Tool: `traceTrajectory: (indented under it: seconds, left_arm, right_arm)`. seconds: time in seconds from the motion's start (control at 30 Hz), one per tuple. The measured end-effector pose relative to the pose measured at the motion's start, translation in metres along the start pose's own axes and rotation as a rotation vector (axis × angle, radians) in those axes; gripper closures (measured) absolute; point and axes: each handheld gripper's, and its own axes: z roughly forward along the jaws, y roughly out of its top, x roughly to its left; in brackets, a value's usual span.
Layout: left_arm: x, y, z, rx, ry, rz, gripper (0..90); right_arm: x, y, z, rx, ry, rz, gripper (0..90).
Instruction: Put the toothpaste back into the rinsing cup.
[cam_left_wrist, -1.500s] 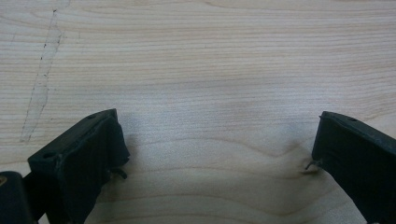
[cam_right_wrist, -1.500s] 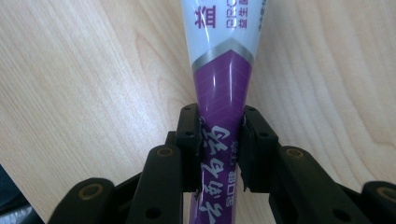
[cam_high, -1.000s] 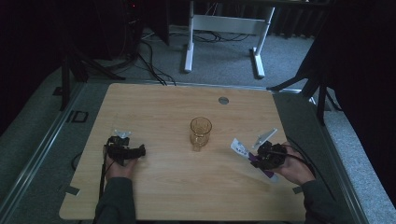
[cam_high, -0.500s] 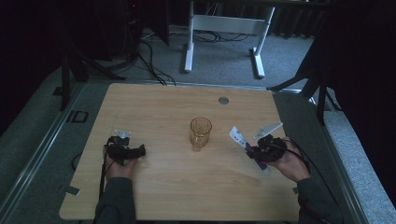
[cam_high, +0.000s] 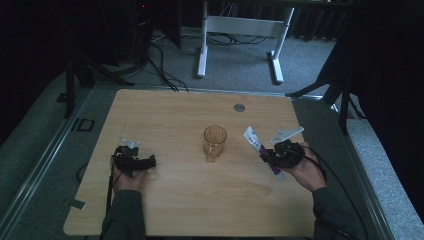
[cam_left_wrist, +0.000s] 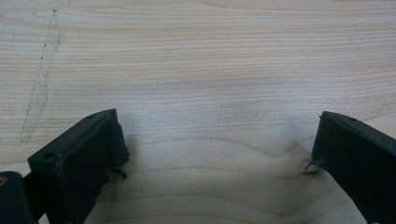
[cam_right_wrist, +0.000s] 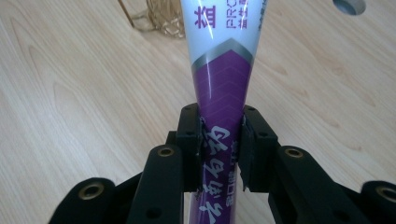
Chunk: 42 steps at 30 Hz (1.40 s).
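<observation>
The right gripper (cam_right_wrist: 219, 149) is clamping a purple and white tube (cam_right_wrist: 219, 88) between its jaws, the pads pressing both sides. It is holding the tube just right of the glass cup (cam_high: 215, 141), white end pointing toward the cup. The left gripper (cam_left_wrist: 215, 154) is resting with jaws wide apart over the bare wooden table (cam_left_wrist: 196, 56), well apart from the cup.
</observation>
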Motion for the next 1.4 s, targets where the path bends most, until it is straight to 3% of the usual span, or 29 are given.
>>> traceTrajectory:
  seconds: [0.77,1.4]
  left_arm:
    - [0.000,0.000,0.000,0.001,0.000,0.000,1.4]
    - [0.000,0.000,0.000,0.001,0.000,0.000,1.4]
  right_arm:
    - [0.004,0.029,0.003,-0.097,-0.030,-0.007,73.0]
    - [0.004,0.047,0.001,-0.184,-0.044,0.015,73.0]
